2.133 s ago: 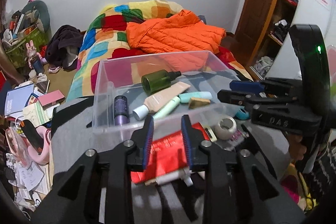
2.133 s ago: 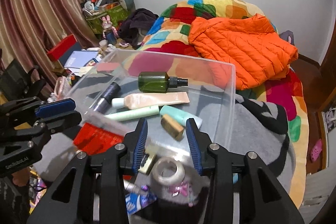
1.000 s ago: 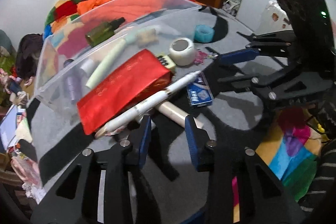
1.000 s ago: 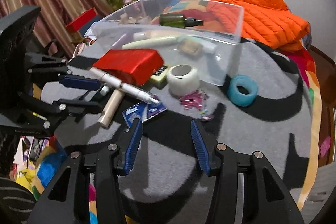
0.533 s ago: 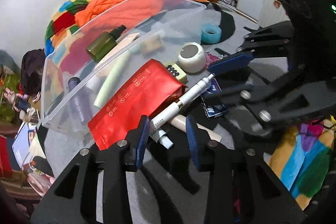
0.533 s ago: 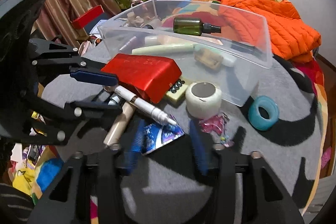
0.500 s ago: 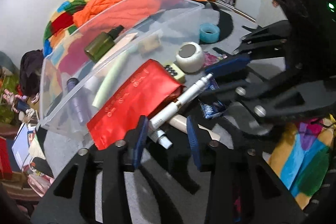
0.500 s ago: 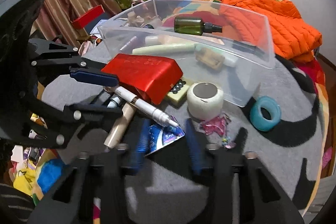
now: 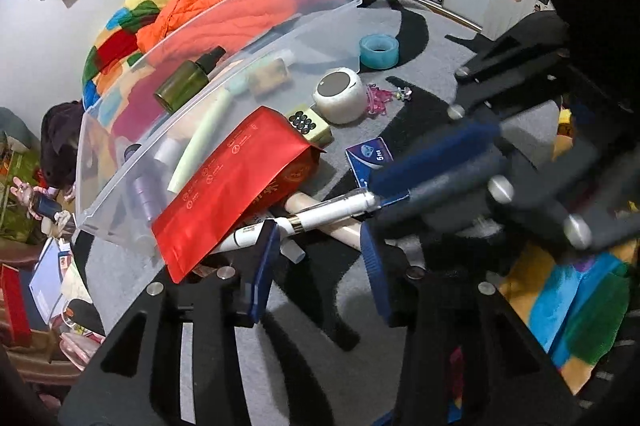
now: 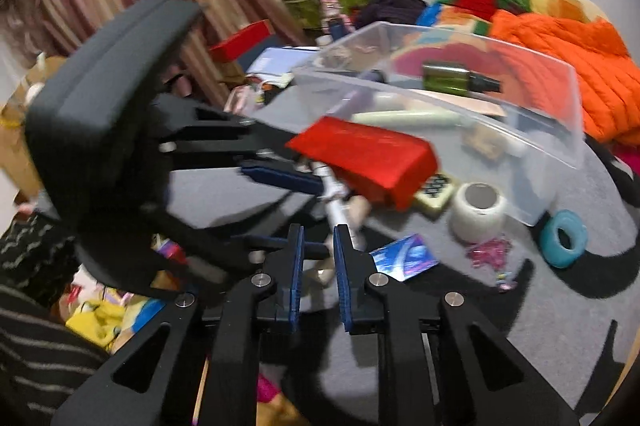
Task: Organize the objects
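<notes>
- Clear bin [image 9: 224, 38]: at the mat's back, already holding bottles and tubes.
- Red pouch [image 9: 236, 186]: against the bin's front wall, over the pen.
- White pen [image 9: 320, 216]: outside the bin, tip freshly pinched by right gripper [image 9: 374, 201]; probably binned next.
- Left gripper [image 9: 318, 232]: jaws apart, gripping nothing.

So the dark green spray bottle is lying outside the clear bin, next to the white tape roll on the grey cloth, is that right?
Not quite: the dark green spray bottle lies inside the clear bin, as the left wrist view shows. The white tape roll does sit on the grey cloth, just outside the bin.
</notes>
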`<state>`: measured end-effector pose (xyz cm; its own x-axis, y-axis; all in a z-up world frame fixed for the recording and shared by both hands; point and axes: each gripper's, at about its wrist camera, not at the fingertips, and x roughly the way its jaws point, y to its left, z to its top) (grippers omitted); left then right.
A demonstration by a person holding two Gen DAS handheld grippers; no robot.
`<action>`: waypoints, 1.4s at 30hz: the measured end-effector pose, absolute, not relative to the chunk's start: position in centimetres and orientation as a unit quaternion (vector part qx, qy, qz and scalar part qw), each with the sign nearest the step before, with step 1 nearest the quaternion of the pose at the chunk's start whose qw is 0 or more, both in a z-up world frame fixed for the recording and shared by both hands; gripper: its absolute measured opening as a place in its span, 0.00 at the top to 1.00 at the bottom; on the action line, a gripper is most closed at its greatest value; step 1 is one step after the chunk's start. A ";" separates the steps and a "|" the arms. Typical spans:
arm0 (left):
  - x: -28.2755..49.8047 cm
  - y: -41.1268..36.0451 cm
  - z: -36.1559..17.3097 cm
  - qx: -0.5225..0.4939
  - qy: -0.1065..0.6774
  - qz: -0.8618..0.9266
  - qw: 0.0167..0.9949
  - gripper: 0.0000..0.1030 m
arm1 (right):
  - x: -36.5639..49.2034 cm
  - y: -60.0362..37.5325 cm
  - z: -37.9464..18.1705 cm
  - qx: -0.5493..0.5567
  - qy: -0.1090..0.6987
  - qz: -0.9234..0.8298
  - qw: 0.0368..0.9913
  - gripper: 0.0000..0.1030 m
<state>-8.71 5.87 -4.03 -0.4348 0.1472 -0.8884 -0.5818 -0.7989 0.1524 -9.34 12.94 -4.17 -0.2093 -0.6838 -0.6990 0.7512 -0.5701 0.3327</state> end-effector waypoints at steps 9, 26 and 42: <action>-7.1 3.5 -2.6 -0.469 0.169 0.847 0.182 0.59 | -10.5 14.8 -4.5 0.429 0.058 -0.820 0.375 0.85; -5.6 -0.4 -2.2 -0.455 0.029 0.881 0.130 0.59 | -12.8 11.6 -6.1 0.457 0.004 -0.794 0.400 0.79; -6.4 -1.9 -3.6 -0.464 -0.004 0.884 0.059 0.42 | -5.2 10.2 -4.5 0.410 0.092 -0.794 0.439 0.79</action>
<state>-6.38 -1.92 -3.61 -0.5630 0.1072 -0.8195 -0.0999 -0.9931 -0.0612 -5.19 10.19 -4.50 -0.2792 -0.6221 -0.7315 0.7722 -0.5982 0.2141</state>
